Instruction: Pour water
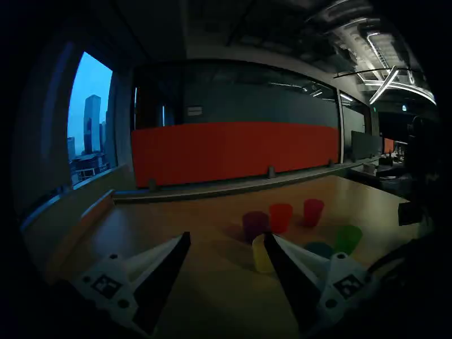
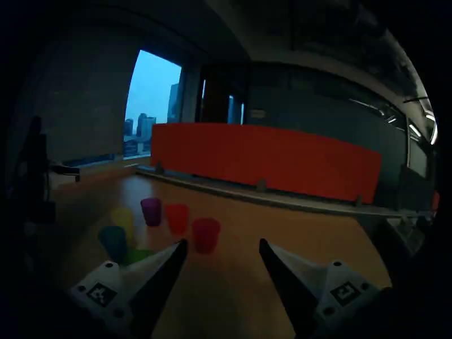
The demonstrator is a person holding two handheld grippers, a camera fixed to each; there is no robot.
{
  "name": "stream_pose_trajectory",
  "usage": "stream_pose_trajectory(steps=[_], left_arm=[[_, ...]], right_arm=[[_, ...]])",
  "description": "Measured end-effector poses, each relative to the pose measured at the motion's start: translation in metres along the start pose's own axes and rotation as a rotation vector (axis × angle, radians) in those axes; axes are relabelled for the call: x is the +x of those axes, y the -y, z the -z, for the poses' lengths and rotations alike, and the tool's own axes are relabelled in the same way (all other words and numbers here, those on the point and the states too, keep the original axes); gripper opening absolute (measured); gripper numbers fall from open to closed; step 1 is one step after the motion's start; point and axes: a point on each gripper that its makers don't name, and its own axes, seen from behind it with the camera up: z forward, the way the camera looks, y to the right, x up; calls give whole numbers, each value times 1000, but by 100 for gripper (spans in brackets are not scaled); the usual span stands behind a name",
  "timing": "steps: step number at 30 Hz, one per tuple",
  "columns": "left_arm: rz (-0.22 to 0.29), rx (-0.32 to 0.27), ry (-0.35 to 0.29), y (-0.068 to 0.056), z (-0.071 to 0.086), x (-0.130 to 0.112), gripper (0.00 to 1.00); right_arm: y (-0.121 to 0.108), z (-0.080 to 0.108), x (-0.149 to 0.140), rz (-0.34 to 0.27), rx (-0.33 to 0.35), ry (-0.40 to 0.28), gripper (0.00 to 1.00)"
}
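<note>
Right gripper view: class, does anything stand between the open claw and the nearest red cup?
Nothing visible does. Bare table lies between the open right claw and the nearest red cup; the other cups stand behind it or farther left.

Both views dim, underexposed, blue-tinted. Main light: dusk sky through window point(image 1: 89, 113); ceiling strip lights point(image 1: 387, 85) glare weakly at right in left gripper view. Desk point(image 1: 169, 226) murky, shadows on it faint. Strong fisheye bending, detail lost toward edges

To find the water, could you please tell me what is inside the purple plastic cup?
The purple plastic cup stands upright on the wooden table; its own wall hides the inside.
</note>
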Motion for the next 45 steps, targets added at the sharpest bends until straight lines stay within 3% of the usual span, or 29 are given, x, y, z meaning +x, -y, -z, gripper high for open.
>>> stream_pose_trajectory(steps=[8,17,23,32,41,45], left_arm=[[49,48,-110,6,-1,29,96],[111,84,-200,6,-3,37,97],[97,107,-210,6,-7,31,97],[46,165,-222,10,-9,30,97],[35,234,-203,19,-14,11,96],[47,240,-200,18,-18,2,97]], right_arm=[[-29,1,34,-28,-136,-146,98],[-53,-1,18,-120,-235,-209,98],[-63,-2,10,-164,-266,-233,98],[-70,1,12,-165,-292,-237,98],[-67,5,17,-151,-283,-228,98],[-69,8,19,-167,-296,-233,98]])
